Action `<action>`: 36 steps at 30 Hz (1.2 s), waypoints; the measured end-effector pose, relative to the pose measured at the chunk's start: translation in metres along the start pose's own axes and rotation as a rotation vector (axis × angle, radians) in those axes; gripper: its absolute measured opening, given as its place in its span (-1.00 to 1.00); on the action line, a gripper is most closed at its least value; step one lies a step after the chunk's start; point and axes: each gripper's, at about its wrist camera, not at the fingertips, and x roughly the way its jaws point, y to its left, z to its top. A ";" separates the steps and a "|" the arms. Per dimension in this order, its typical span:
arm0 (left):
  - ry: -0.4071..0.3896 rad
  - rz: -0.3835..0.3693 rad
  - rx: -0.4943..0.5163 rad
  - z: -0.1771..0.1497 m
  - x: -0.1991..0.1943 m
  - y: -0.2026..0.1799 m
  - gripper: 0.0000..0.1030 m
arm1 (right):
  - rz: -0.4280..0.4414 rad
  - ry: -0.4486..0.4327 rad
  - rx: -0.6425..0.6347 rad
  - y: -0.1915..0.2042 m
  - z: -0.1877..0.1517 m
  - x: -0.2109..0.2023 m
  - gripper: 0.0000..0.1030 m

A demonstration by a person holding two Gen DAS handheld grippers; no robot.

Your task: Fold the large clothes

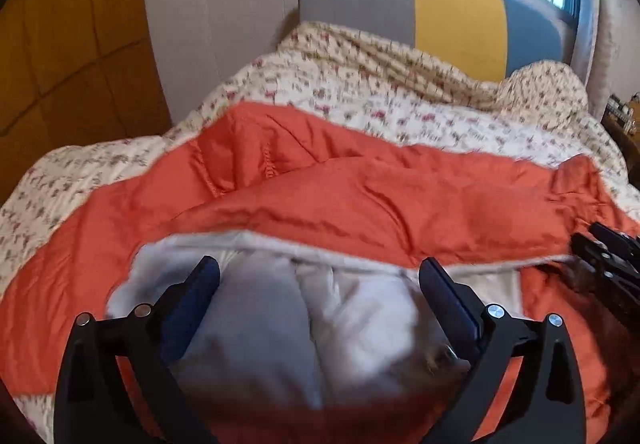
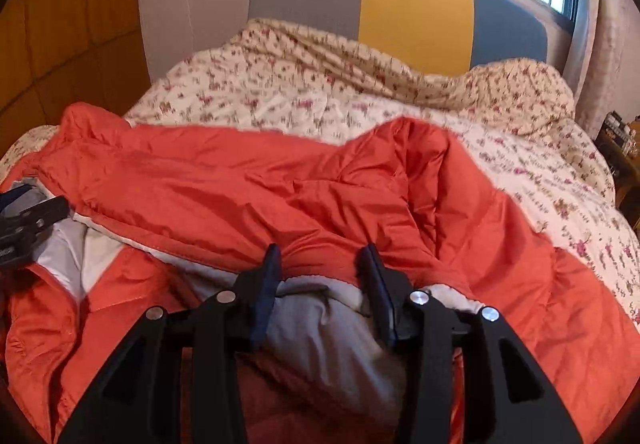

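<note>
The bed with its floral quilt carries the orange jacket, which lies across it, crumpled, with the grey lining turned up at the near edge. The folding seems to be only at its start; most folds remain. The left claw stands wide apart over the lining. The right claw is partly apart around the hem, not clamped.
</note>
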 end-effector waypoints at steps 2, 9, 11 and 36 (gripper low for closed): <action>-0.034 -0.019 -0.007 -0.009 -0.019 0.000 0.93 | -0.021 -0.045 -0.014 0.004 -0.001 -0.015 0.16; -0.012 -0.048 -0.022 -0.033 -0.042 0.000 0.93 | -0.032 0.043 0.019 0.005 -0.014 -0.048 0.12; 0.013 -0.047 -0.018 -0.039 -0.042 0.000 0.93 | -0.026 0.082 0.070 -0.005 -0.019 -0.058 0.11; 0.104 -0.064 -0.079 -0.067 -0.050 0.009 0.93 | -0.121 0.041 1.113 -0.242 -0.182 -0.203 0.00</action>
